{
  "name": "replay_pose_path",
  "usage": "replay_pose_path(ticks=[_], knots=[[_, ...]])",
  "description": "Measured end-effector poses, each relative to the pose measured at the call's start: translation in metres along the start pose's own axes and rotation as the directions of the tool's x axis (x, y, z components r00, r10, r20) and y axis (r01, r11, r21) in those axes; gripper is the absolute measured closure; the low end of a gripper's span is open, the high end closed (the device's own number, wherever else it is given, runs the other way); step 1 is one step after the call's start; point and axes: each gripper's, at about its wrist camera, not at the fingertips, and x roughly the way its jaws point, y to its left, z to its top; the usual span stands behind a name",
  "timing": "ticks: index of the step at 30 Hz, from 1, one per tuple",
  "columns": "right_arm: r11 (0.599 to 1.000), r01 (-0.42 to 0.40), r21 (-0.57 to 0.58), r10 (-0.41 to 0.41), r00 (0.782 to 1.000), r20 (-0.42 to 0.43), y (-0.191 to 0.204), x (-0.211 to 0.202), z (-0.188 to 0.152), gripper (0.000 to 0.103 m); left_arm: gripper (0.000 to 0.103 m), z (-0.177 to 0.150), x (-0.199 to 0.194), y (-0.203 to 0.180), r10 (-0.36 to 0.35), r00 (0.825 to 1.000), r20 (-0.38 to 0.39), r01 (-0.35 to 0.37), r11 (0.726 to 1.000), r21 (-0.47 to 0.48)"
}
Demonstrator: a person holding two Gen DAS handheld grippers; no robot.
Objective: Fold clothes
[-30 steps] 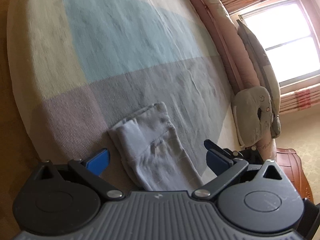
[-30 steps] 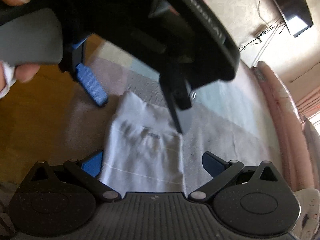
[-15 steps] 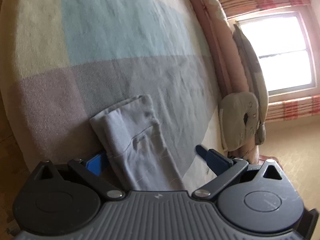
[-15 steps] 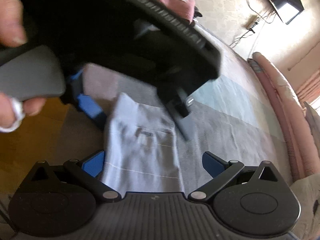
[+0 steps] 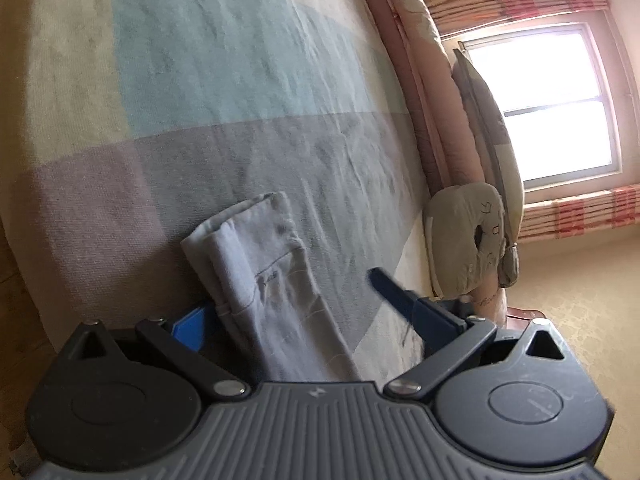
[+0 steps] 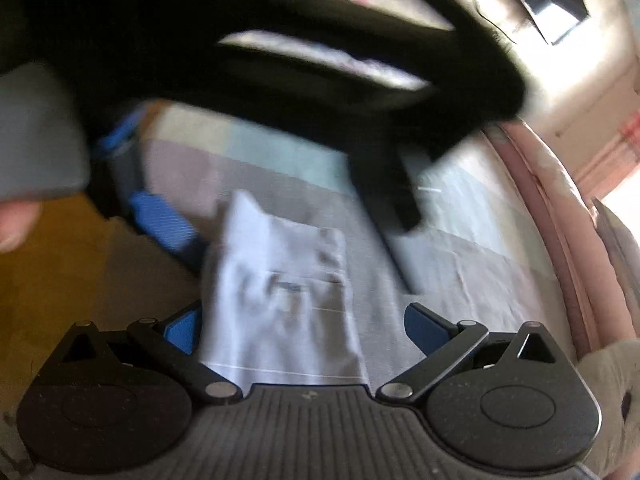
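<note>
**A:** Where is the garment, and what are the tools doing?

**B:** The folded pale-blue garment (image 5: 264, 280) lies as a narrow strip on the grey panel of the bed cover (image 5: 224, 64), close to the bed's near edge. Left tool (image 5: 288, 304): fingers spread, one on either side of the garment, pinching nothing. Right tool (image 6: 300, 320): likewise spread, straddling the garment's near end, nothing gripped. In the right wrist view the left tool's body is a dark blur above the garment.

**A:** Which step is in hand?

**B:** Judged from the layout, the lengthwise folds are done and a final crosswise fold — or a pick-up of the finished bundle — comes next. That calls for both tools to lower onto one end of the garment, close on all its layers together, and carry that end over the other without letting the stack slide apart.

**A:** Edges and free room?

**B:** Beyond the garment's far end the cover is bare, so there is ample space to work that way. On the garment's near side the bed edge drops to the wooden floor (image 6: 60, 280); cloth dragged that way could slip off. A rolled pink quilt (image 5: 416, 92) and a grey pillow (image 5: 464, 240) sit well apart from the garment, along the bed's far side.
</note>
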Motion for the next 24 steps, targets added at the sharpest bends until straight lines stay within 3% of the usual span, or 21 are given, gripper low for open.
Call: replay_pose_path(ticks=[6, 10, 14, 18, 24], knots=[[0.997, -0.011, 0.071, 0.010, 1.000, 0.008, -0.018, -0.004, -0.003, 0.000, 0.001, 0.005, 0.019, 0.007, -0.025, 1.000, 0.004, 0.025, 0.999, -0.026], [0.992, -0.063, 0.112, 0.064, 0.998, -0.003, -0.021, 0.005, 0.003, 0.000, 0.001, 0.012, 0.024, 0.001, -0.038, 0.998, 0.042, 0.037, 0.999, 0.022], [0.972, -0.140, 0.191, 0.141, 0.990, 0.012, -0.030, -0.014, -0.007, 0.000, 0.001, 0.006, 0.024, -0.002, -0.059, 0.997, 0.050, 0.055, 0.995, 0.082], [0.931, -0.224, 0.287, 0.221, 0.974, 0.043, -0.047, -0.032, -0.031, 0.000, 0.001, -0.010, 0.018, -0.001, -0.102, 0.992, 0.074, 0.087, 0.980, 0.179], [0.827, -0.300, 0.476, 0.298, 0.951, 0.082, -0.075, -0.043, -0.060, 0.000, 0.004, -0.014, 0.028, -0.013, -0.056, 0.993, 0.106, 0.024, 0.960, 0.278]])
